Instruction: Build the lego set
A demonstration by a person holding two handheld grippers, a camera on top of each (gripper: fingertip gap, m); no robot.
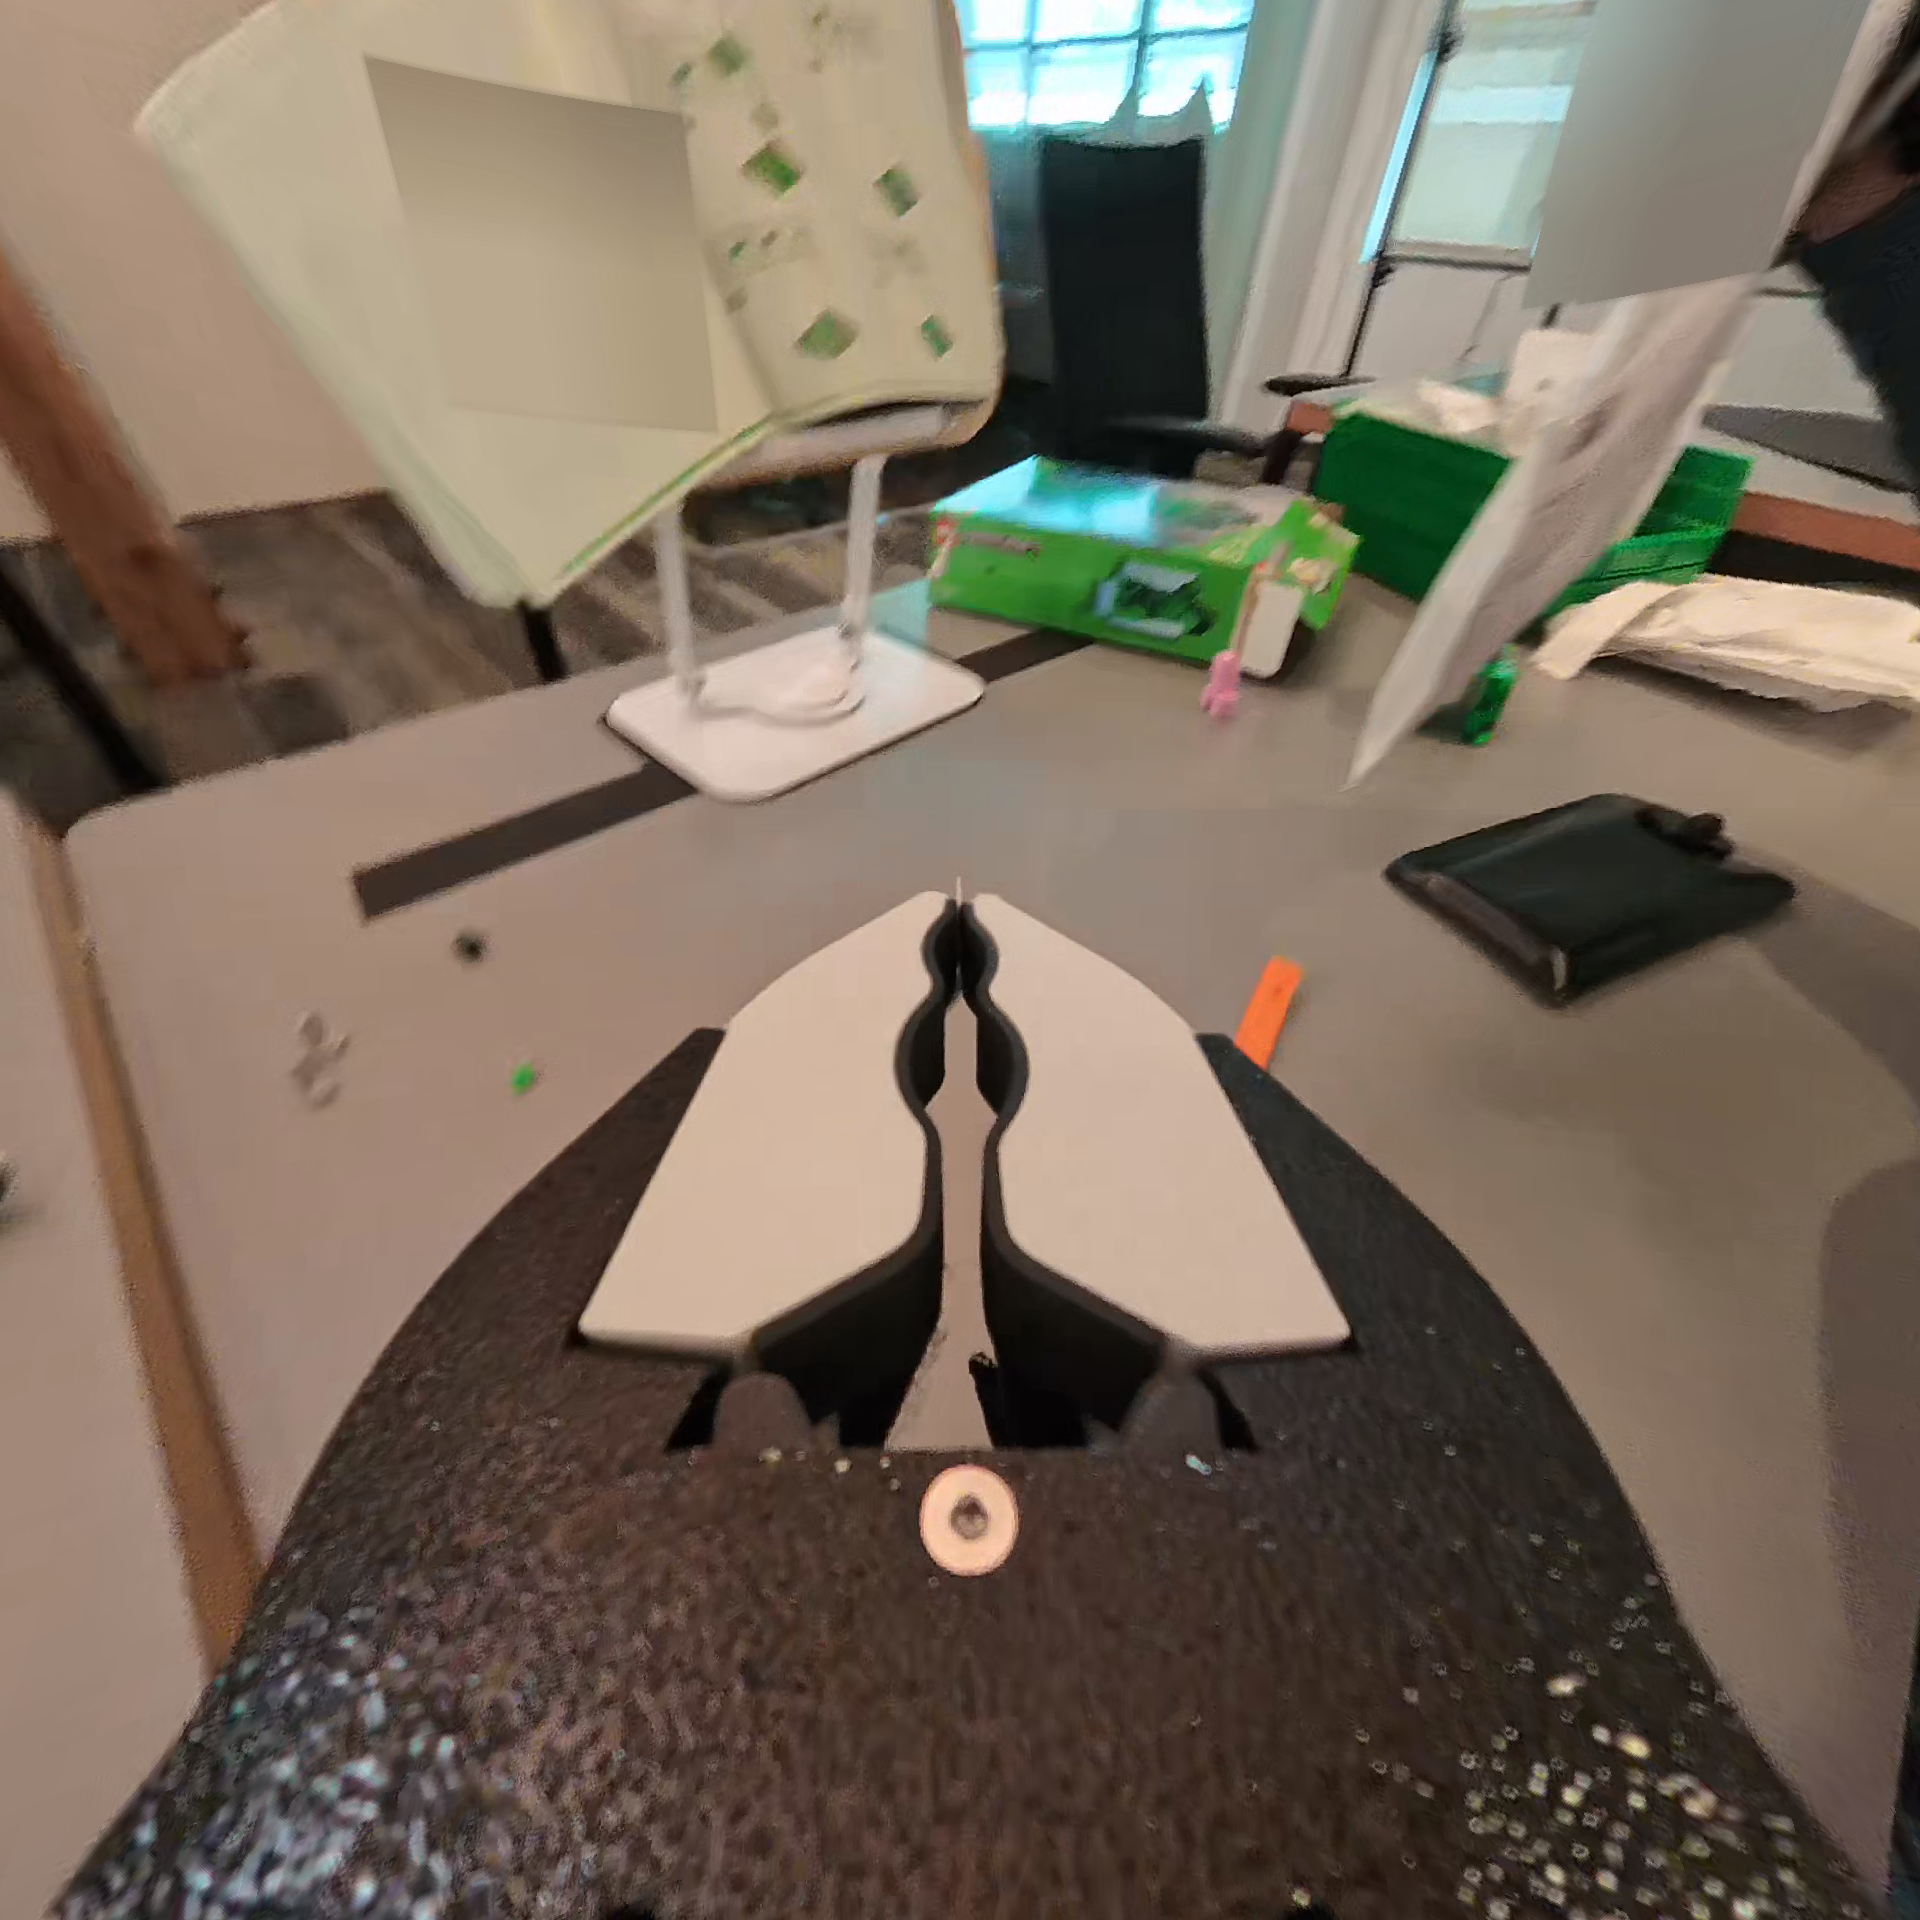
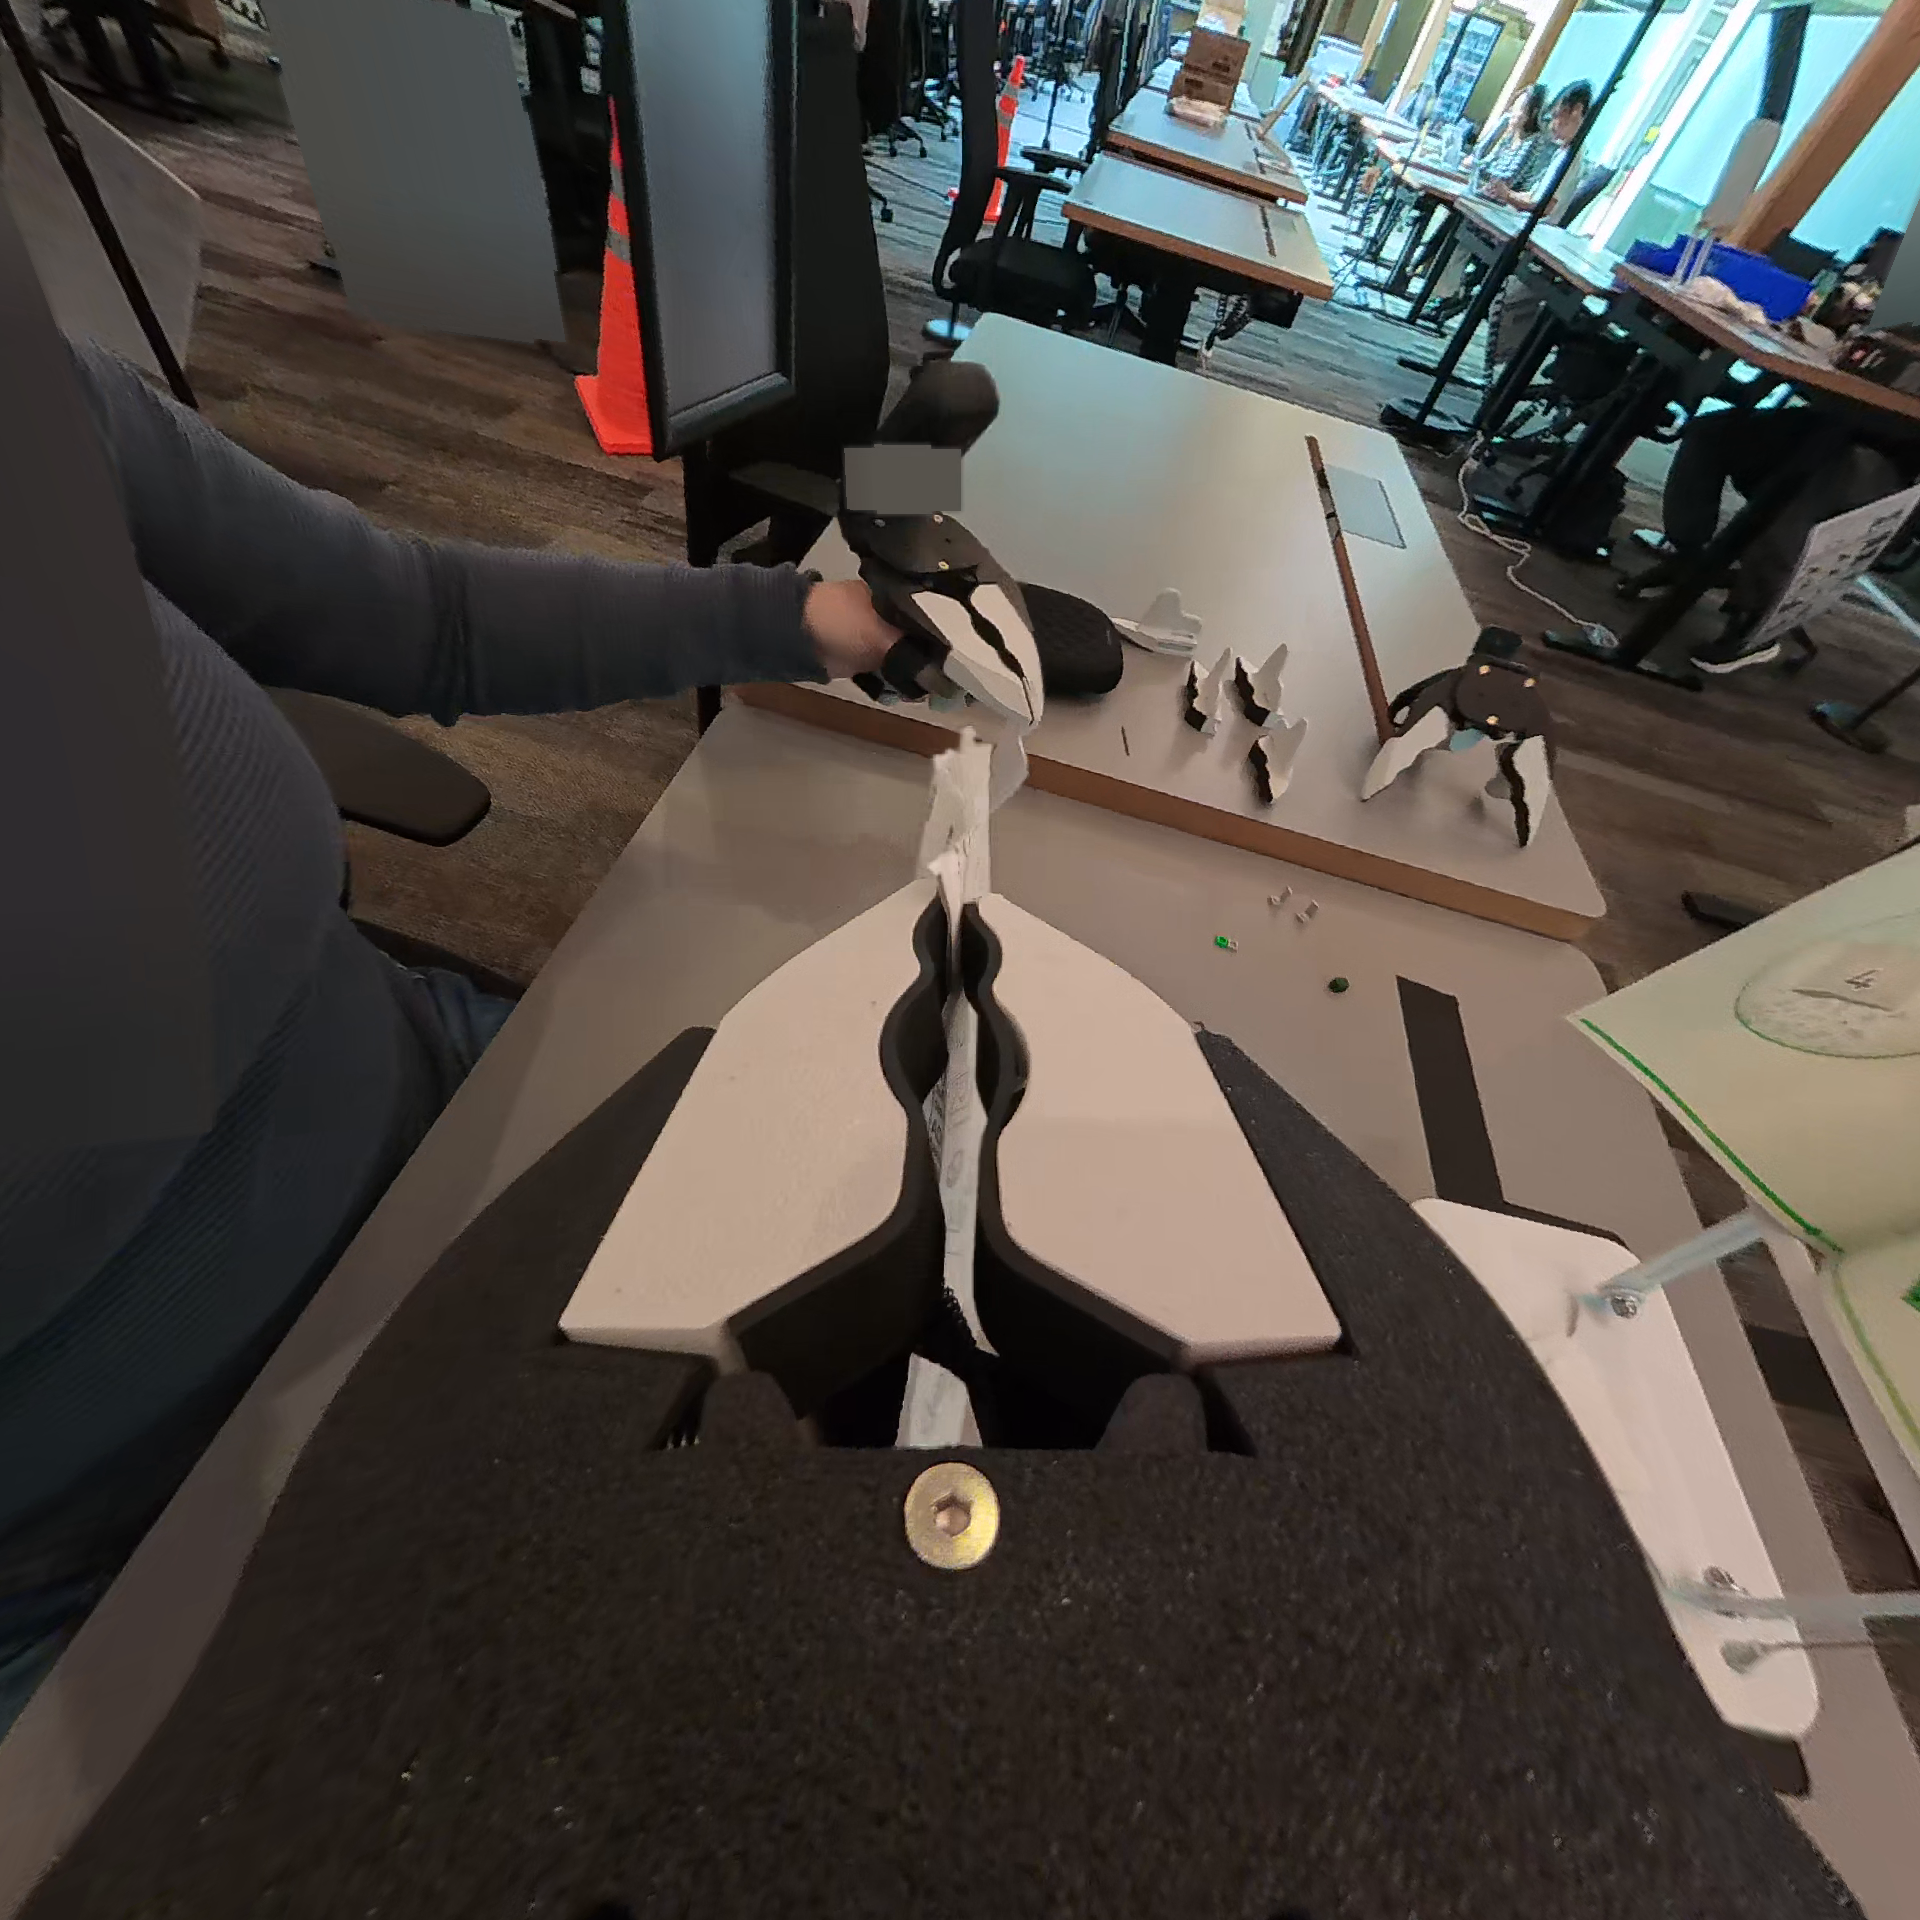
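Observation:
My right gripper is shut on a white paper parts bag, seen edge-on between its fingers. The same bag hangs at the upper right of the left wrist view, above the grey table. My left gripper is shut, with a thin white paper sliver at its tips. In the right wrist view the left gripper is held just past the bag's top, with a curled paper strip below its tips. Small loose pieces lie on the table: a green one, a dark one and grey ones.
An open instruction booklet sits on a white stand. A green set box, a pink figure, an orange separator tool and a black pouch lie on the table. Spare gripper fingers stand on the neighbouring table.

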